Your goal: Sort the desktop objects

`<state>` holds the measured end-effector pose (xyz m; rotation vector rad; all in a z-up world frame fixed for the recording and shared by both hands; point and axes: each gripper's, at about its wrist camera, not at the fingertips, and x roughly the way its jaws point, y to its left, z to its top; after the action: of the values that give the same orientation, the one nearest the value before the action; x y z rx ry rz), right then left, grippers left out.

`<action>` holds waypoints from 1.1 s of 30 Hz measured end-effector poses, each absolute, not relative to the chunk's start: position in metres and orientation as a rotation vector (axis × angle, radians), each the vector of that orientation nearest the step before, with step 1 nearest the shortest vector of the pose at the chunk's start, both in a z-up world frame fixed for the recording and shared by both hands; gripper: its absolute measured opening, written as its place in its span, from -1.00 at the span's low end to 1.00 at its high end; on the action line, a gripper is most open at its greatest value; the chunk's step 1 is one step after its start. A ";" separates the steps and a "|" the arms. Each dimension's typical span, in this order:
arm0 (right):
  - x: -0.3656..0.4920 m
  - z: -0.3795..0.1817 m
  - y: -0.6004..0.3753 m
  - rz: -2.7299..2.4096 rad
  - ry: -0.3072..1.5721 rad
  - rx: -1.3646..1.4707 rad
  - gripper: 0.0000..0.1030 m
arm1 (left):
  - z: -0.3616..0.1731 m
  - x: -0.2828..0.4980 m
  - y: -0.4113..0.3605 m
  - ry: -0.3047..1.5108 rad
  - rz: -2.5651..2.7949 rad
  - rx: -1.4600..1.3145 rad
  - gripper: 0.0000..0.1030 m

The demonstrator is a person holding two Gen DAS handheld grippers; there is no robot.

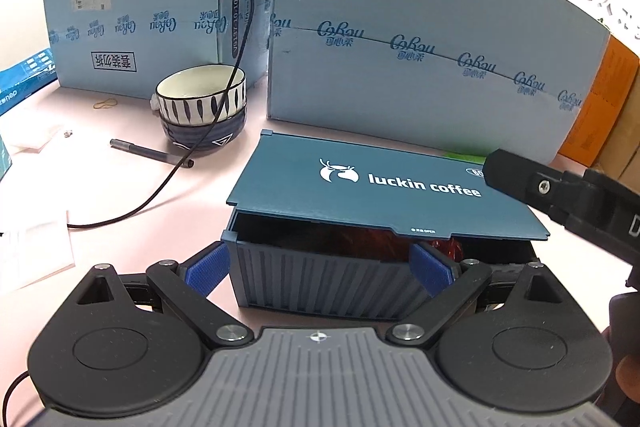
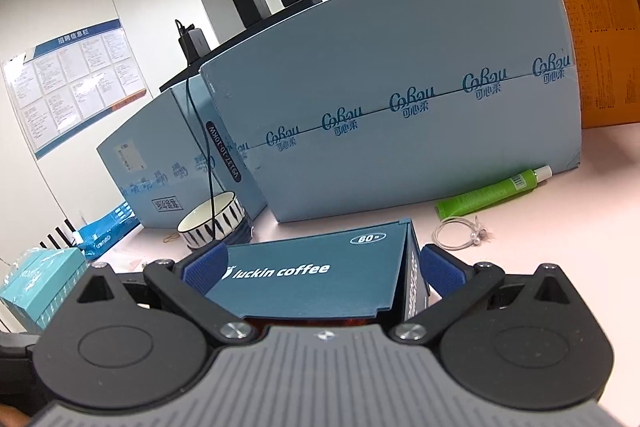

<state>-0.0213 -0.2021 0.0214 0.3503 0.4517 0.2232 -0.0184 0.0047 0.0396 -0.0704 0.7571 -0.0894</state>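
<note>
A dark blue container-shaped box (image 1: 328, 279) with a "luckin coffee" lid (image 1: 384, 195) sits on the pink desk. The lid rests slightly raised, and something red shows inside. My left gripper (image 1: 320, 271) is shut on the box's ribbed end, blue pads on both sides. My right gripper (image 2: 324, 267) has its blue pads on either side of the lid (image 2: 312, 275) at the box's other end; its black arm shows in the left wrist view (image 1: 560, 195). A black pen (image 1: 150, 153) lies left of the box. A green tube (image 2: 492, 193) and a white cord loop (image 2: 460, 233) lie to the right.
Two stacked bowls (image 1: 202, 111) with a black cable (image 1: 160, 191) across them stand at the back left. Large light blue cartons (image 1: 420, 47) wall the back of the desk, an orange box (image 2: 592, 39) beside them. White papers (image 1: 36, 251) lie at the left, a teal box (image 2: 40, 287) too.
</note>
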 end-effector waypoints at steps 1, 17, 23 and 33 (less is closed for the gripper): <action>-0.024 0.021 -0.201 0.223 0.449 0.345 1.00 | 0.040 -0.019 0.004 0.755 -0.091 -0.070 0.86; -0.045 0.018 -0.196 0.187 0.435 0.340 1.00 | 0.043 -0.024 0.005 0.724 -0.125 -0.056 0.86; -0.051 0.021 -0.199 0.173 0.421 0.339 1.00 | 0.042 -0.025 0.005 0.748 -0.108 -0.054 0.86; -0.063 0.010 -0.201 0.142 0.466 0.375 1.00 | 0.025 -0.043 0.011 0.849 -0.078 -0.065 0.86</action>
<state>-0.0631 -0.2009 0.0105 0.3750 0.4662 0.1424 -0.0427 0.0105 0.0250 -0.0650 0.8493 -0.0784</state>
